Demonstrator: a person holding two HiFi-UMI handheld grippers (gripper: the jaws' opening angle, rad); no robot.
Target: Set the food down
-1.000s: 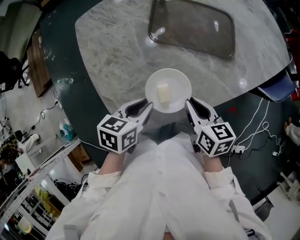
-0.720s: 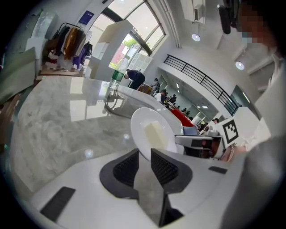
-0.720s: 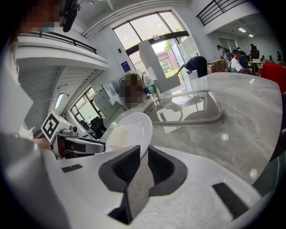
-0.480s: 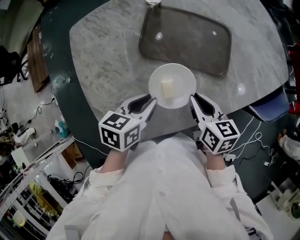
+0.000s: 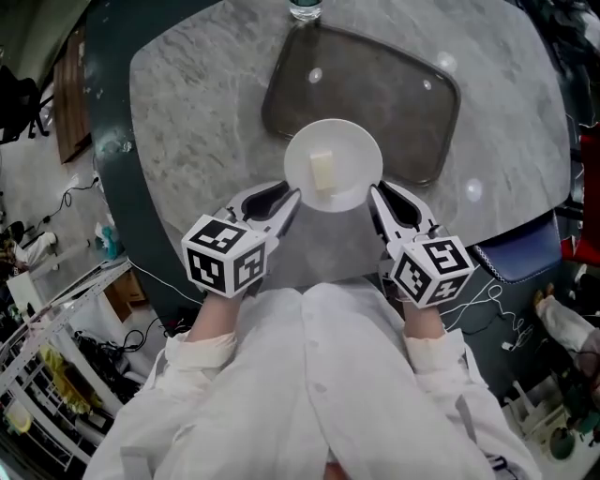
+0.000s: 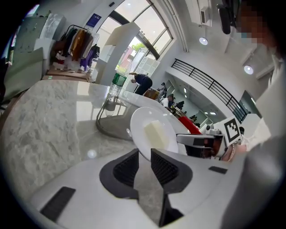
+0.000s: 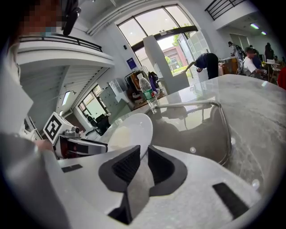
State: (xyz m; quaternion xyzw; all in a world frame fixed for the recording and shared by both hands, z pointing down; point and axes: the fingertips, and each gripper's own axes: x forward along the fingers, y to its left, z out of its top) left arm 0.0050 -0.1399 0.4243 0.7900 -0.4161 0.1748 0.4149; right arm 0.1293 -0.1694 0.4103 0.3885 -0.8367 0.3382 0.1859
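Jaws of left gripper (image 5: 292, 199) and right gripper (image 5: 374, 193) are pinched on the rim of the white plate (image 5: 359, 150) at 8 and 4 o'clock, with the pale food block (image 5: 322, 172) centred, over the near edge of the dark tray (image 5: 403, 94). Best lowered level, both sides together; tray bare toward 12 o'clock, water bottle (image 5: 305, 9) just beyond its far rim.
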